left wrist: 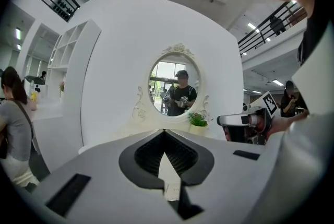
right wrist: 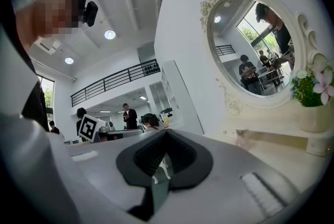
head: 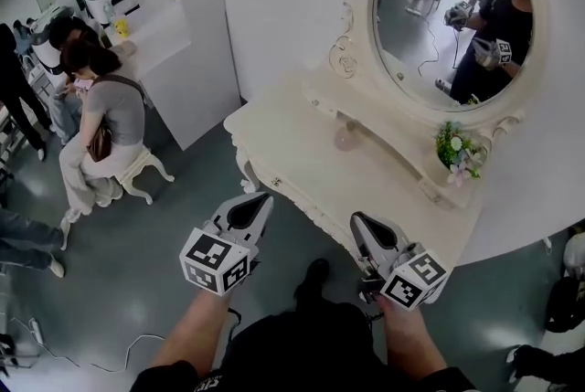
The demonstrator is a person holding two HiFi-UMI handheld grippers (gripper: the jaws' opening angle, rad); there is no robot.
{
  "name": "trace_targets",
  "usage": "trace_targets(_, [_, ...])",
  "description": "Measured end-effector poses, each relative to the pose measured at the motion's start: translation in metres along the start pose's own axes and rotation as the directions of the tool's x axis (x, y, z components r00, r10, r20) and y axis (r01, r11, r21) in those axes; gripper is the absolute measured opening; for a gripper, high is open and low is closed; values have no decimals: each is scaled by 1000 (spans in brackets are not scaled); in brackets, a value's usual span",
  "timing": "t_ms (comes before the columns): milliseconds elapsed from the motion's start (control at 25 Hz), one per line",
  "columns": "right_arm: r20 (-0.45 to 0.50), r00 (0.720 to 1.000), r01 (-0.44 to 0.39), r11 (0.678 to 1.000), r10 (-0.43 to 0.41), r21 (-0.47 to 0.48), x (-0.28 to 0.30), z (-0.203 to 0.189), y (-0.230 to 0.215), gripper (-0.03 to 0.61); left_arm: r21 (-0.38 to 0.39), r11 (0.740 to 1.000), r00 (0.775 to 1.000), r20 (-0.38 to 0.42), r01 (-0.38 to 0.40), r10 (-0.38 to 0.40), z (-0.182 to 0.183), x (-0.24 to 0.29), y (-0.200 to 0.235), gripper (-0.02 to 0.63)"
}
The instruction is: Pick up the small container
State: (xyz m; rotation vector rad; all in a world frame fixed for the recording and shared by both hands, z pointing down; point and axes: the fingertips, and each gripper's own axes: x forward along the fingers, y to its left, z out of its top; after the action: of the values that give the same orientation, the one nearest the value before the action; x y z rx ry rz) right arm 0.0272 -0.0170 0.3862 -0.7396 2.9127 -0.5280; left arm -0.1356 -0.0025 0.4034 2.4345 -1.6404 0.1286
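Observation:
The small container (head: pixel 347 137), a pale pink see-through jar, stands on the cream dressing table (head: pixel 292 153) below the oval mirror (head: pixel 454 11). It also shows in the right gripper view, where the container (right wrist: pixel 245 140) is a pinkish shape ahead and to the right. My left gripper (head: pixel 264 197) hovers in front of the table's near edge, shut and holding nothing. My right gripper (head: pixel 357 219) floats beside it, also short of the table, jaws together and empty. Left gripper (left wrist: pixel 165 132) points at the mirror; right gripper (right wrist: pixel 166 132) points left of the table.
A potted plant with flowers (head: pixel 458 153) sits on the table's raised shelf at the right. A person (head: pixel 101 121) sits on a stool at the left, others stand behind. A white cabinet (head: pixel 183 34) stands left of the table. Cables (head: pixel 55 349) lie on the floor.

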Motion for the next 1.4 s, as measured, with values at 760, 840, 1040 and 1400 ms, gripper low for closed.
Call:
trace_targets(760, [-25,1000,6,999,-5,38,104,51,-157,11,151,988,998,-68,12,-2,37,201,49,5])
trace_targets(840, [-31,999,26,999,-25,31,109,53,-164,11,143,989,997,-66,36,-27,41,214,55,5])
trace_targets(1040, [-18,992,122,992,-122,23,117,62,-183,11,136,983,991,-66,125,-117,51,239,67,6])
trace_targets(1400, [11,946,323,946,-323,5,126,68,-198,11,115,943,946,-132,311,-296,32,271,89,72])
